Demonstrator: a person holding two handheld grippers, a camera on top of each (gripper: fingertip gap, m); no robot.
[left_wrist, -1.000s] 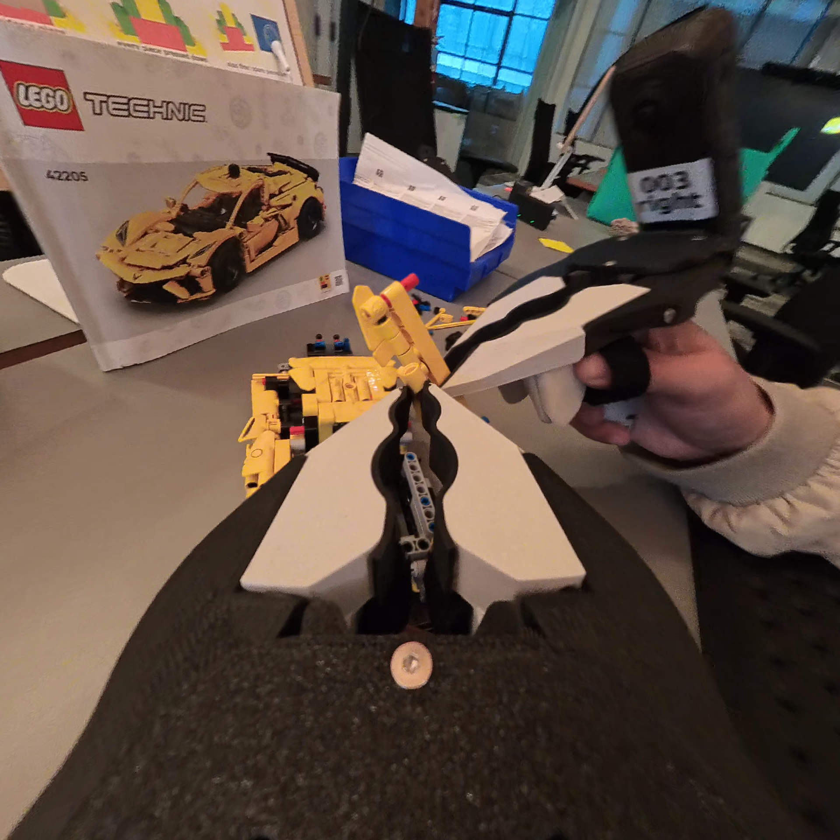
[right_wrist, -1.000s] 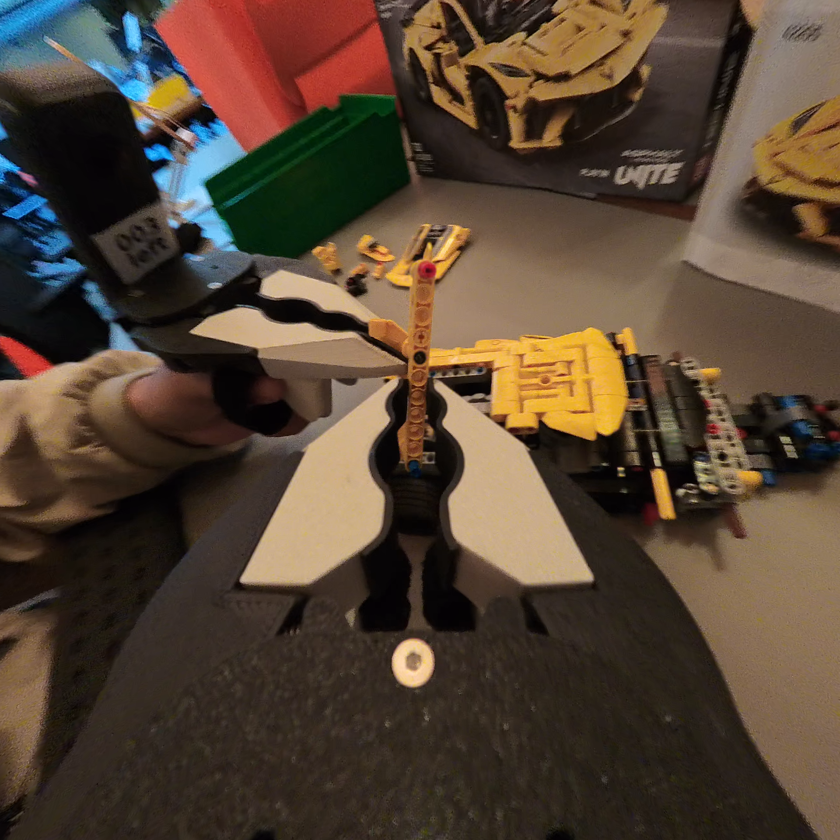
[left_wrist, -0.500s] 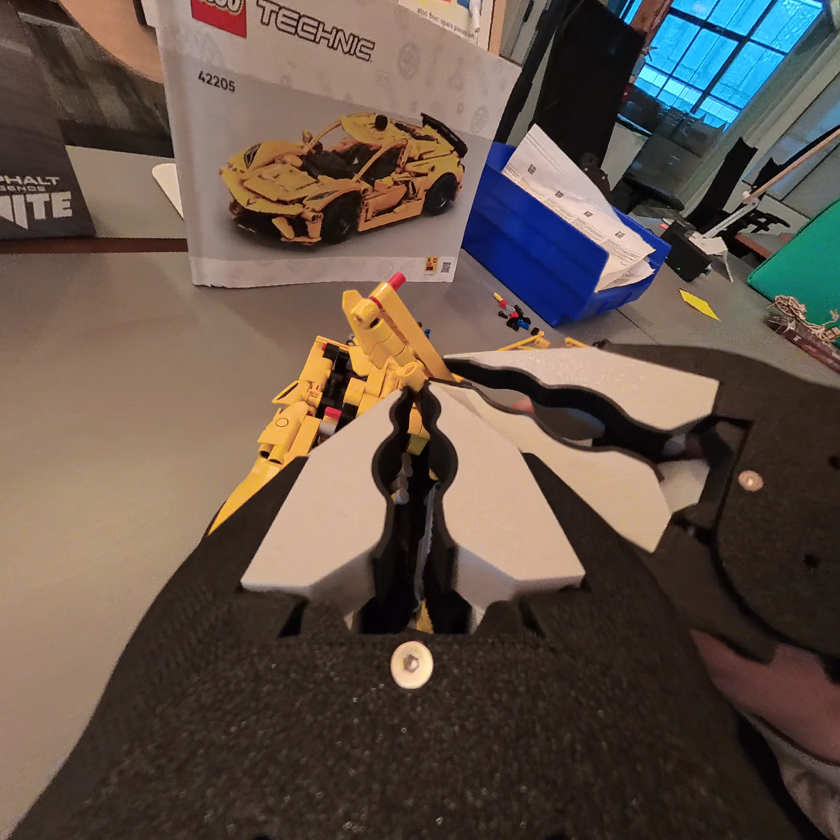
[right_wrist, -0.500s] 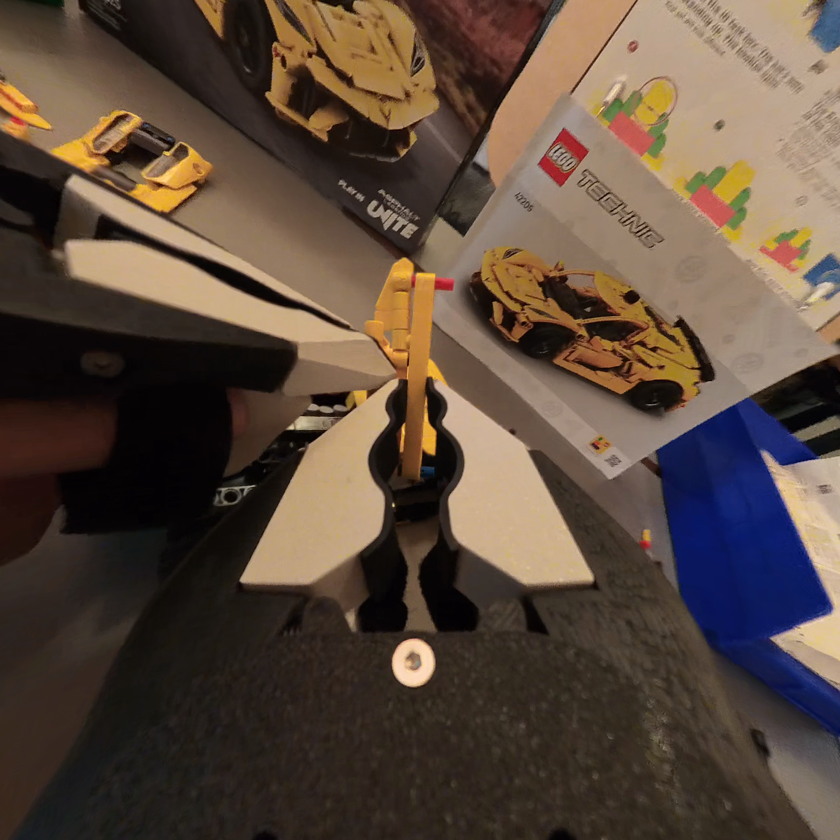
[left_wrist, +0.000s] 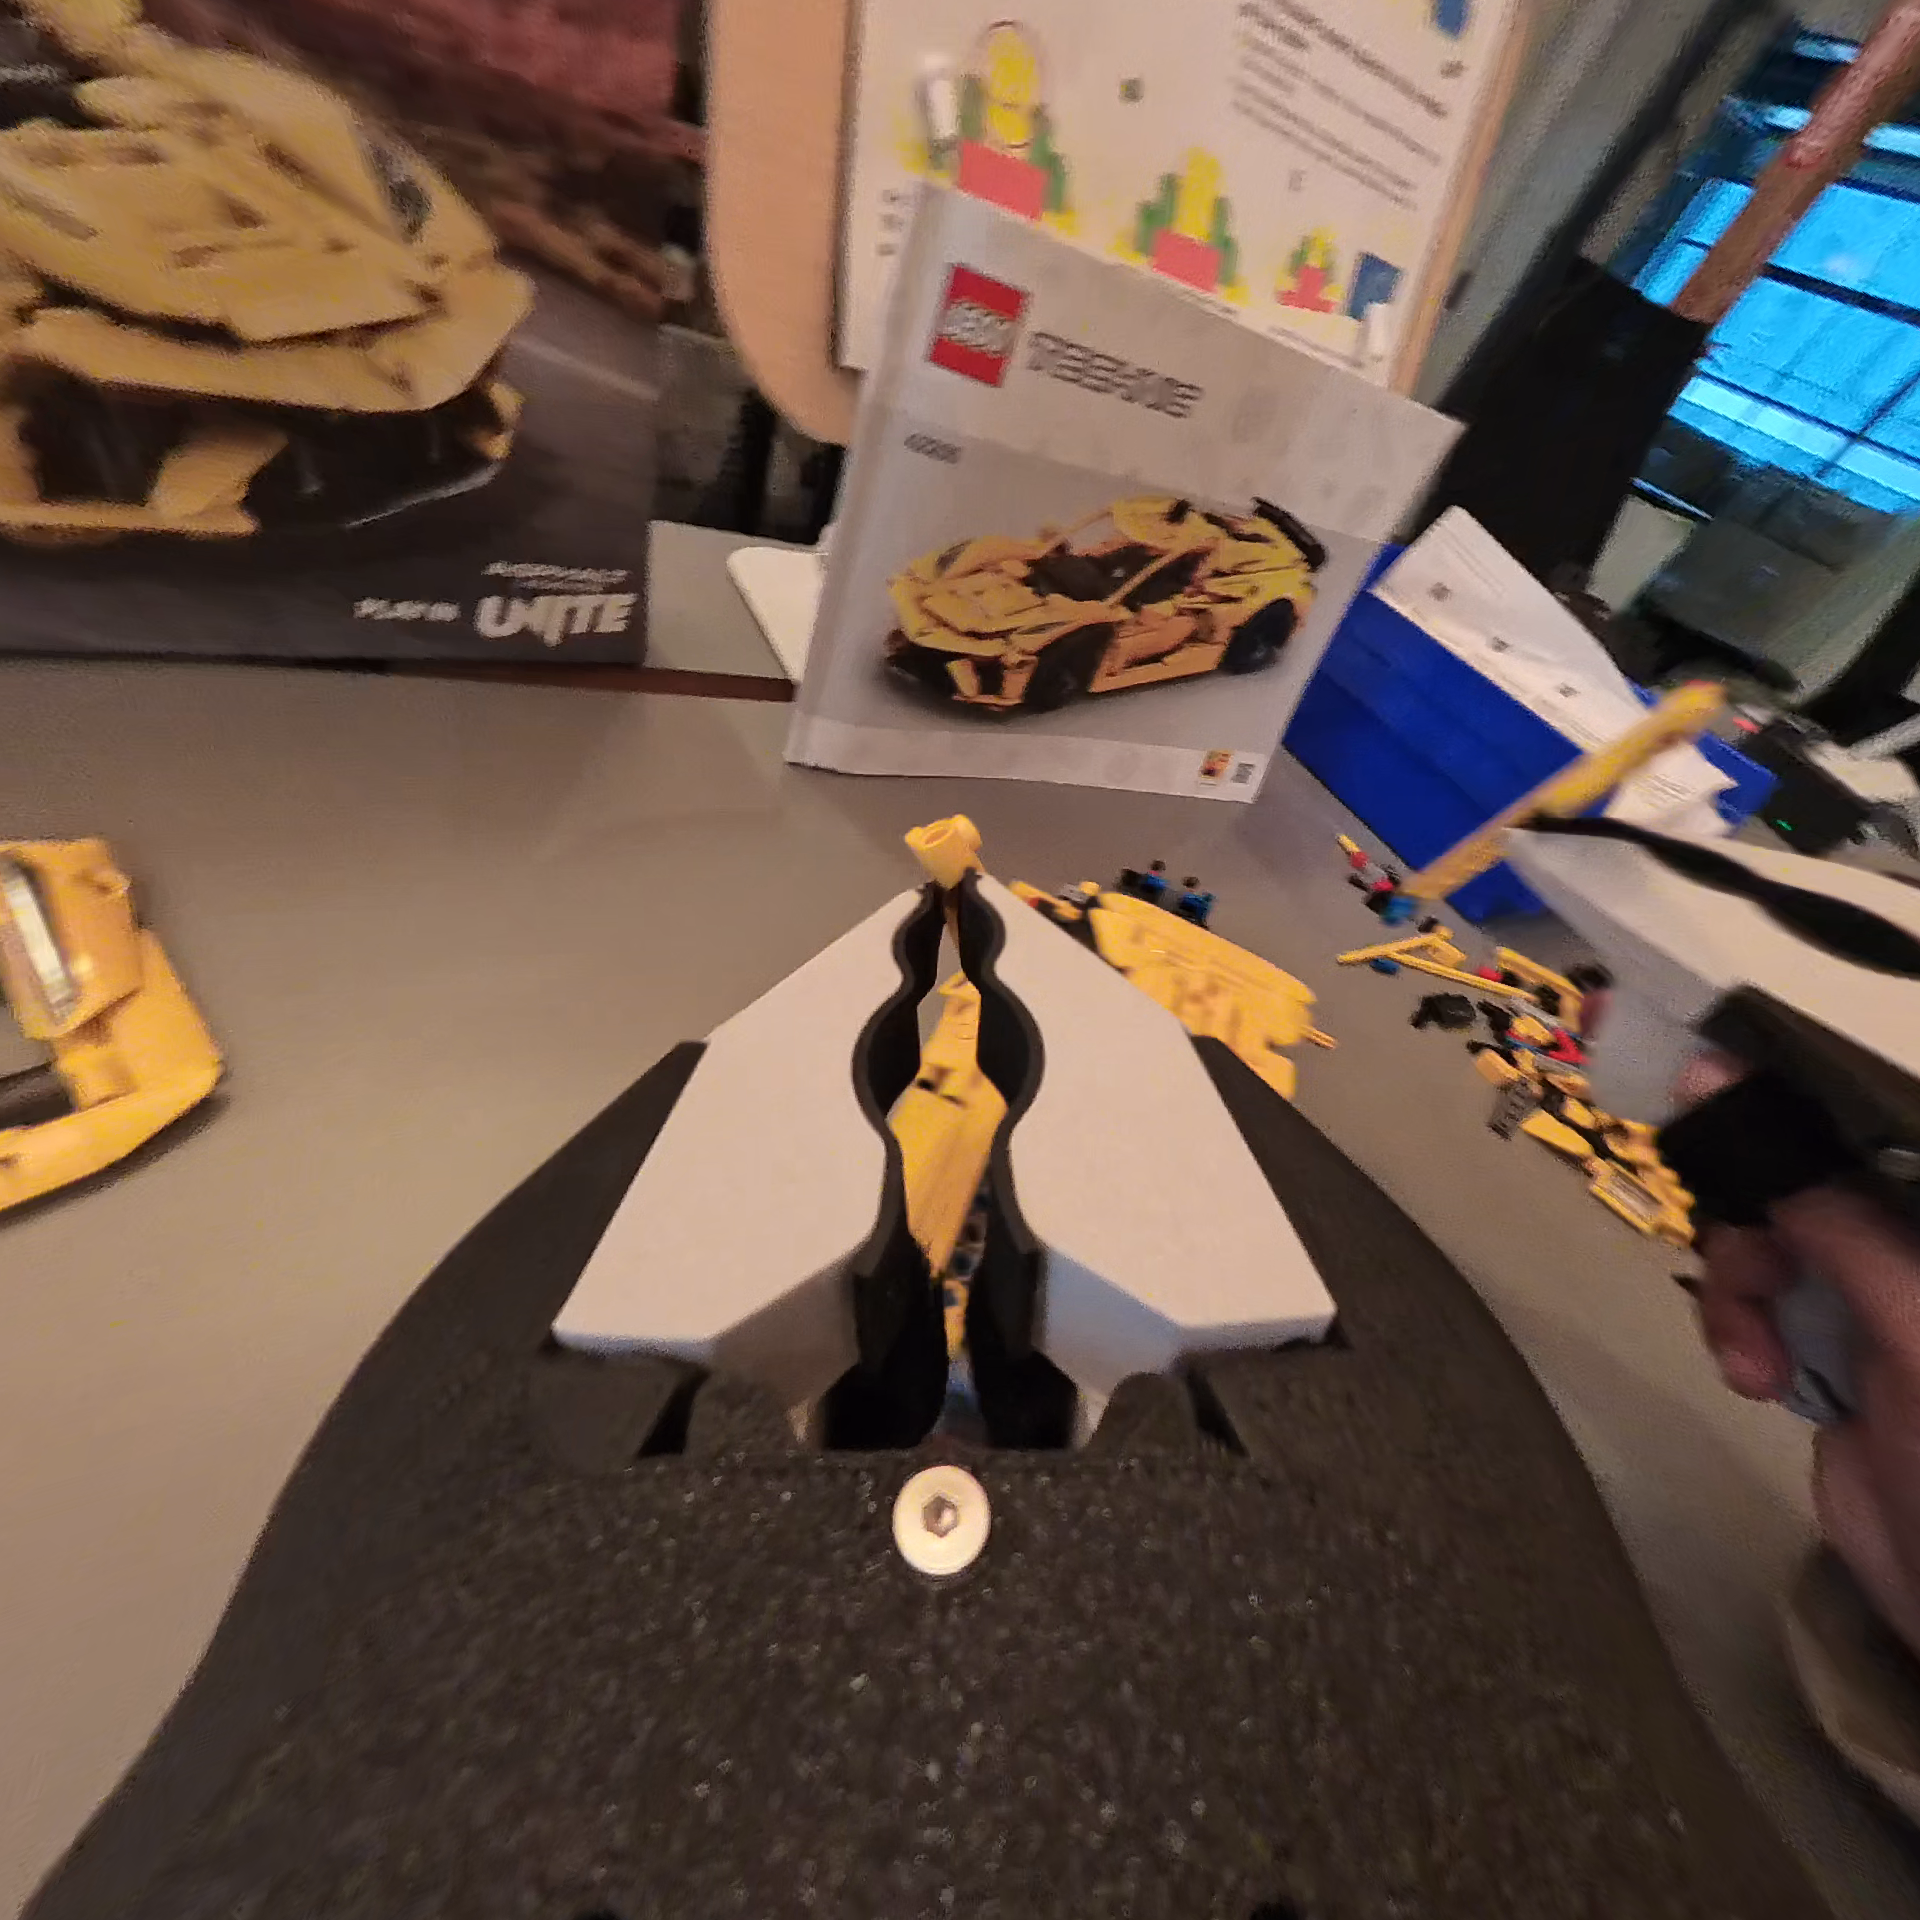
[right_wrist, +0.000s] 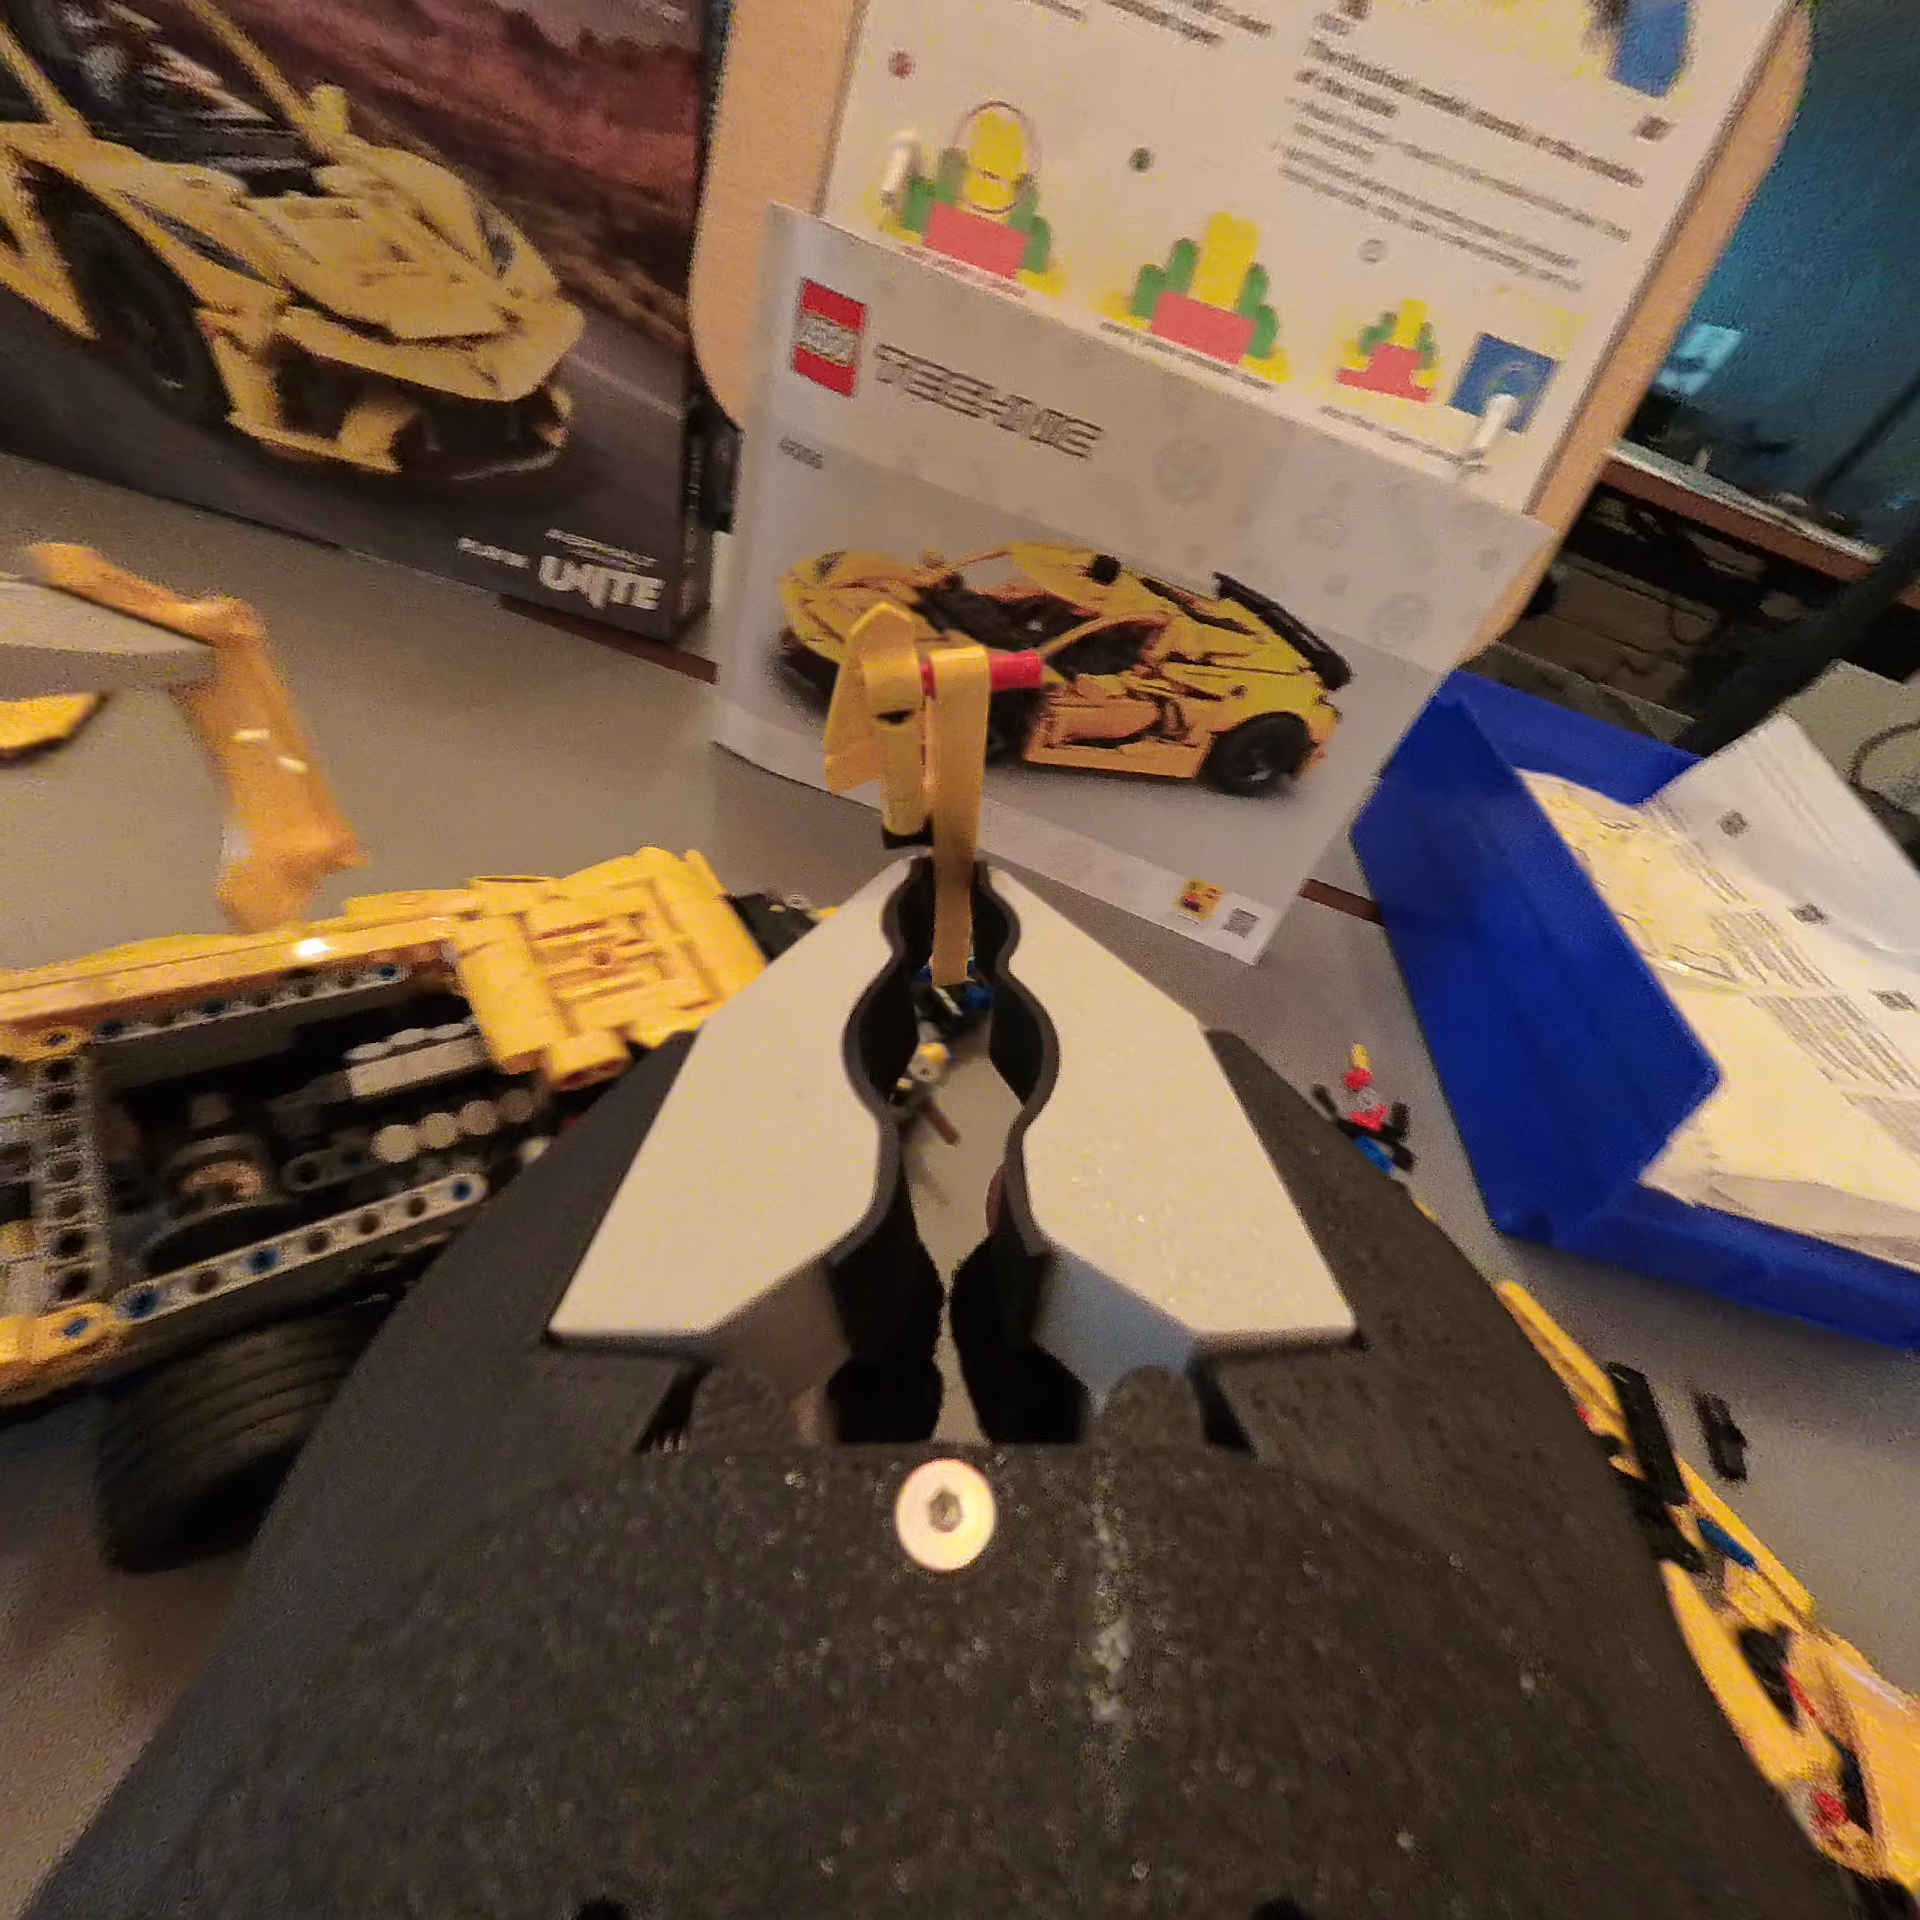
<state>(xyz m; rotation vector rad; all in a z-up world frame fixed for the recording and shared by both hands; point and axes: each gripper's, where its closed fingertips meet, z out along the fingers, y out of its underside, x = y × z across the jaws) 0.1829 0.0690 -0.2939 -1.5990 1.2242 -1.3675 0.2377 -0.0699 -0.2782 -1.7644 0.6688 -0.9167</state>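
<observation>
My left gripper (left_wrist: 951, 904) pinches the partly built yellow car (left_wrist: 1195, 971) by a yellow connector, apparently to steady it, while my right gripper (right_wrist: 948, 883), off to its side, clamps a yellow beam piece (right_wrist: 951, 790) upright, clear of the grey table (left_wrist: 468, 904).

- I see a grey surface (left_wrist: 395, 894) under dim, warm light.
- Far right, I make out a paned window (left_wrist: 1808, 343) glowing blue.
- A dark panel (left_wrist: 1558, 416) stands beside the window.
</observation>
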